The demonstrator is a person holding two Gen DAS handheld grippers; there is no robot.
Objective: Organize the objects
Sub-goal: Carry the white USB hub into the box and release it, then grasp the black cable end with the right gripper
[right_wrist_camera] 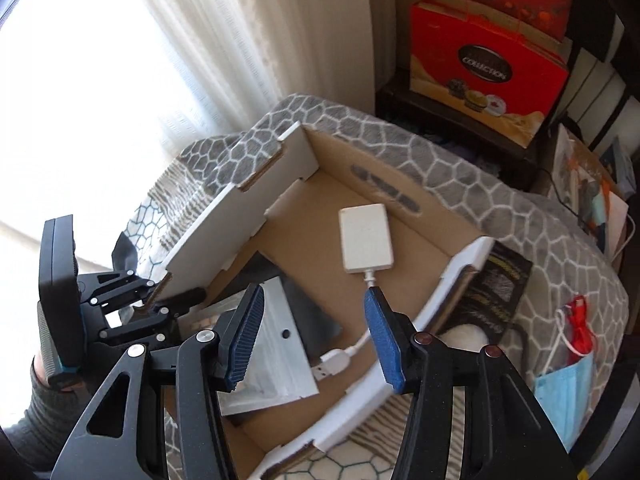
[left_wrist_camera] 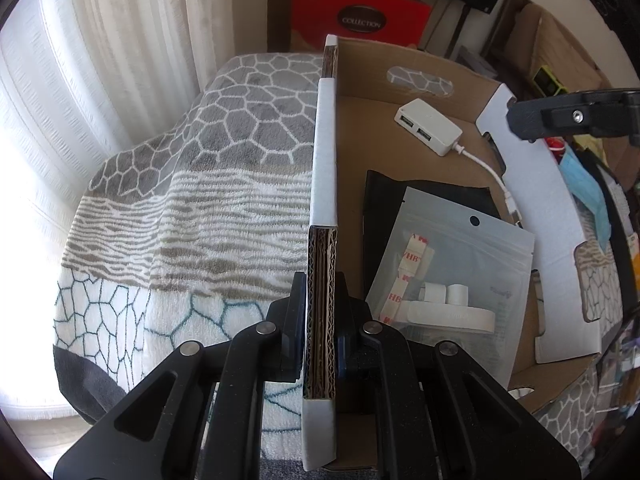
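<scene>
An open cardboard box (left_wrist_camera: 400, 80) (right_wrist_camera: 360, 168) sits on a patterned blanket. My left gripper (left_wrist_camera: 320, 320) is shut on the box's left wall (left_wrist_camera: 324, 184); it also shows in the right wrist view (right_wrist_camera: 160, 300). Inside the box lie a white USB hub (left_wrist_camera: 428, 124) (right_wrist_camera: 366, 236) with a cable, a clear zip bag of white parts (left_wrist_camera: 452, 280) (right_wrist_camera: 276, 344) and a black pouch (left_wrist_camera: 424, 194). My right gripper (right_wrist_camera: 316, 336) is open and empty, hovering above the box; one of its fingers (left_wrist_camera: 532, 118) shows at the right of the left wrist view.
A blue face mask (right_wrist_camera: 564, 396) (left_wrist_camera: 588, 196) and a black packet (right_wrist_camera: 496, 292) lie on the blanket (left_wrist_camera: 192, 184) right of the box. A red gift box (right_wrist_camera: 484, 72) stands behind. White curtains (left_wrist_camera: 120, 40) hang at the left.
</scene>
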